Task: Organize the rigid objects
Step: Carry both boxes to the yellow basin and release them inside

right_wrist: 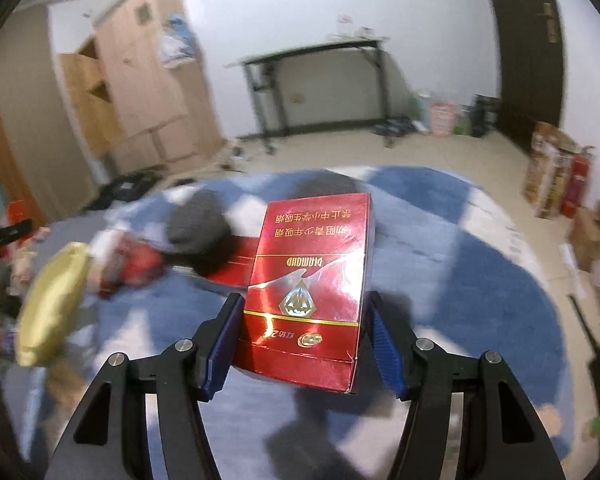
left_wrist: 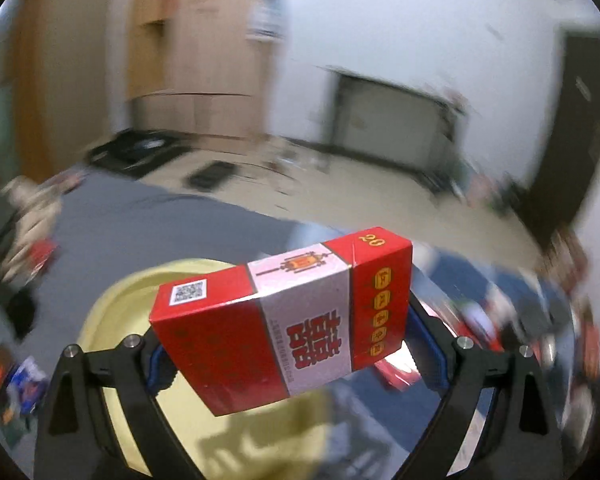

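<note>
My left gripper (left_wrist: 294, 354) is shut on a red and white cigarette box (left_wrist: 260, 320), gripped by its two ends and tilted in the air. Below it lies a pale yellow basin (left_wrist: 112, 312). In the right wrist view my right gripper (right_wrist: 304, 340) is shut on a glossy red Diamond cigarette box (right_wrist: 316, 264), its blue pads against the long sides. That box stands out forward above a blue and white rug (right_wrist: 480, 280). Both views are blurred by motion.
More red packs (right_wrist: 136, 264) and a dark grey round object (right_wrist: 198, 222) lie on the rug to the left, beside a blurred yellow shape (right_wrist: 52, 300). Another red pack (left_wrist: 396, 372) lies under the left gripper. A black desk (right_wrist: 312, 52) and a wooden wardrobe (right_wrist: 140, 80) stand by the far wall.
</note>
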A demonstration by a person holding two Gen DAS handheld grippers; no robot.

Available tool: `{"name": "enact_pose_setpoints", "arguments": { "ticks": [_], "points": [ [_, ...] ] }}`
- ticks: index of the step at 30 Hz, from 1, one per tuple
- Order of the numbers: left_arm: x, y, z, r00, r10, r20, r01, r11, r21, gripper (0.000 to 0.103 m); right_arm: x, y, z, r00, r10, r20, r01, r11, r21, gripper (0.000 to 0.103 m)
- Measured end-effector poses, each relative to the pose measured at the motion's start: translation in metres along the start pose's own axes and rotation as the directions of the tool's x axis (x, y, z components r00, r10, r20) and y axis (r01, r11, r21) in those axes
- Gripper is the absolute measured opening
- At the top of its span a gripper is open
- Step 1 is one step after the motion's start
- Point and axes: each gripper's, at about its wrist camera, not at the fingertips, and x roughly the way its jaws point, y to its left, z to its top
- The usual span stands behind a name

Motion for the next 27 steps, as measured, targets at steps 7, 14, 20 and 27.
{"name": "enact_pose_setpoints", "arguments": {
  "ticks": [7, 14, 20, 27],
  "points": [
    [0.022, 0.124, -0.008, 0.969, 0.215, -0.122, -0.236, 0.951, -0.199, 0.094, 0.03, 0.177, 0.019, 0.948, 0.274, -0.16, -0.305, 0.925, -0.225, 0.06],
    [0.064, 0.151, -0.031, 0.956, 0.131, -0.263, -0.204, 0.939, -0.276, 0.094, 0.109, 0.355, 0.007, 0.85, 0.33, -0.41, -0.504, 0.736, -0.452, 0.06],
    [0.098, 0.127, -0.038, 0.933, 0.091, -0.349, -0.171, 0.963, -0.206, 0.094, 0.165, 0.405, -0.017, 0.856, 0.185, -0.482, -0.458, 0.704, -0.543, 0.06],
    [0.13, 0.12, -0.055, 0.892, 0.083, -0.445, -0.176, 0.969, -0.171, 0.094, 0.188, 0.436, -0.037, 0.845, 0.163, -0.509, -0.469, 0.682, -0.561, 0.06]
  ]
}}
